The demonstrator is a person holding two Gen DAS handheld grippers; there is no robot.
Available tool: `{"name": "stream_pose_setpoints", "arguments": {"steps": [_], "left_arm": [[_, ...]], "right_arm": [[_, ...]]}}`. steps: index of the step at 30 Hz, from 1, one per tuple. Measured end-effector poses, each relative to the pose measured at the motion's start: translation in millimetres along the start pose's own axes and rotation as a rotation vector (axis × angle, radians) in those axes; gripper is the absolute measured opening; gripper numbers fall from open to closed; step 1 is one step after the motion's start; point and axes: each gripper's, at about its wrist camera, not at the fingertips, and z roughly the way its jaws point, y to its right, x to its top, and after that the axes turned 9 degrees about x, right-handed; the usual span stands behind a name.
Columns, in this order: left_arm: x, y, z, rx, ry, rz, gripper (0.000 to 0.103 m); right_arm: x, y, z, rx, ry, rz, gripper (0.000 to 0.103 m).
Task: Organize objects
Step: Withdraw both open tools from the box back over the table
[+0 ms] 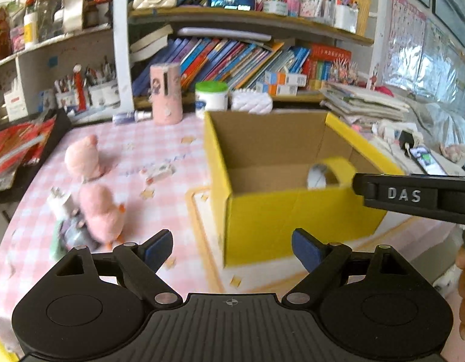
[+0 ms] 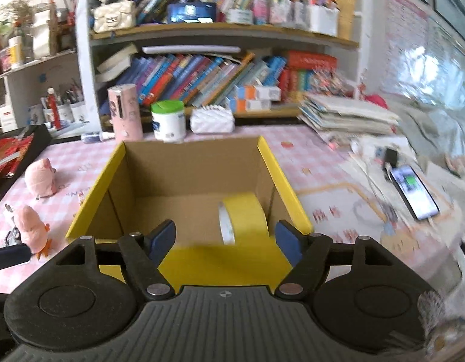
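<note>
Left gripper [image 1: 232,249] wide open, empty; right gripper [image 2: 224,239] likewise, above yellow box [image 2: 289,193]. Tape roll [image 2: 244,218] already inside. Plush ducks [image 1: 101,211] on table: soft, light, probably squashy; pinch mid-body.

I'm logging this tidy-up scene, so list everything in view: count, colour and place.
cardboard box: one, yellow outside, brown inside, open, mid-table.
tape roll: one, yellow, on edge inside the box, right side.
plush toys: two, pink, on the tablecloth left of the box.
tablecloth: one, pink-white check, covering the table.
cylinder: one, pink, upright behind the box.
jar: one, white with green lid, beside the cylinder.
quilted pouch: one, white, right of the jar.
phone: one, screen lit, on the table right of the box.
books: many, mixed colours, on the shelves behind.
left tongs: open, empty, facing the box.
right tongs: open, empty, over the box's near wall.
</note>
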Motion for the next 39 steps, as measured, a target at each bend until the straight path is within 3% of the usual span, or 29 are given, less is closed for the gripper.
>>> {"name": "stream_pose_setpoints", "arguments": {"steps": [7,19,39], "left_arm": [[-34.4,-27.4,-13.6,0.007,-0.072,0.009,0.088],[-73.6,-74.2,-41.3,0.061,-0.122,-0.011,0.088],[-89.7,-153.8,-80.4,0.193,-0.087,-0.137,0.088]], "right_arm": [[-39.8,-22.3,-14.3,-0.027,-0.085,0.071,0.072],[-89.6,-80.1,-28.5,0.061,-0.203,0.045,0.073],[-94.2,-169.3,-34.9,0.215,-0.223,-0.079,0.073]]}}
